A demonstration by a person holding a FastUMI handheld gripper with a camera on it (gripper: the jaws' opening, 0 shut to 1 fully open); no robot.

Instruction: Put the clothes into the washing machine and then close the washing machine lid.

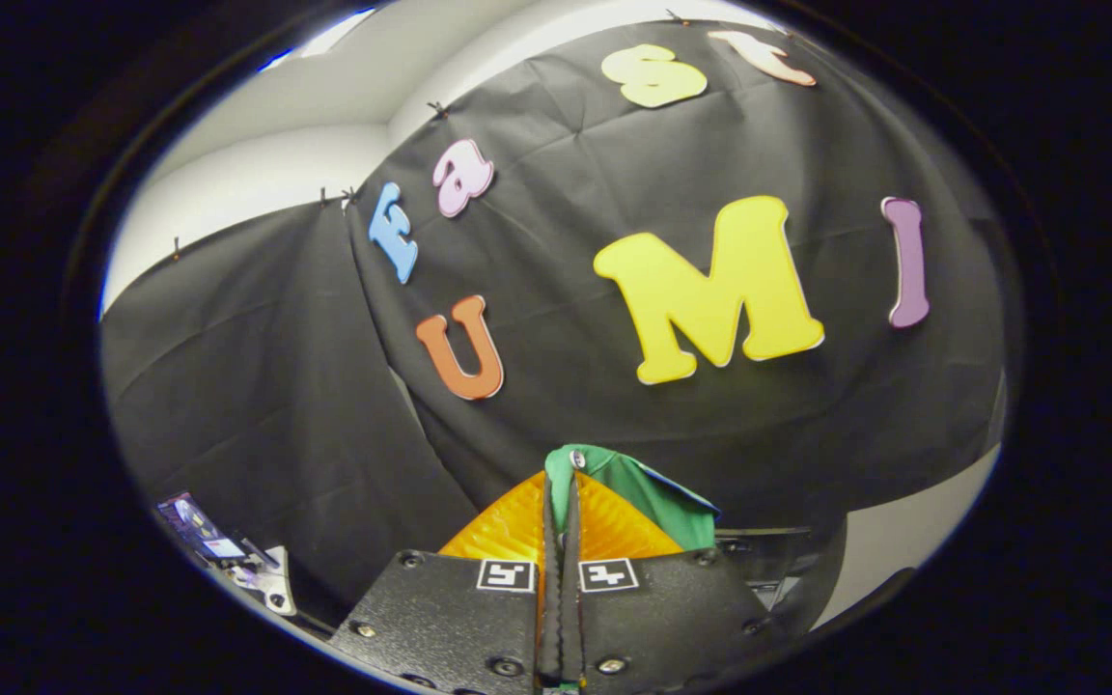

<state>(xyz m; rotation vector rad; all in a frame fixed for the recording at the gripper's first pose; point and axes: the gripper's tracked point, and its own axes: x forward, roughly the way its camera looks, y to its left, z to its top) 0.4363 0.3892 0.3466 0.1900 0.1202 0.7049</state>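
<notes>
You hold the gripper raised toward the booth wall, its fingers clamped on a green garment that drapes beyond them, apparently lifted clear for carrying to the washer.

This is a staged recording booth rather than a lived-in home — black cloth hangs as a makeshift wall, clipped along its top edge to plain white walls that meet in a corner above it. A bright ceiling light shows overhead. Low down beside the cloth sits a small device with a lit screen — the sort of gear a test setup keeps at hand.
</notes>
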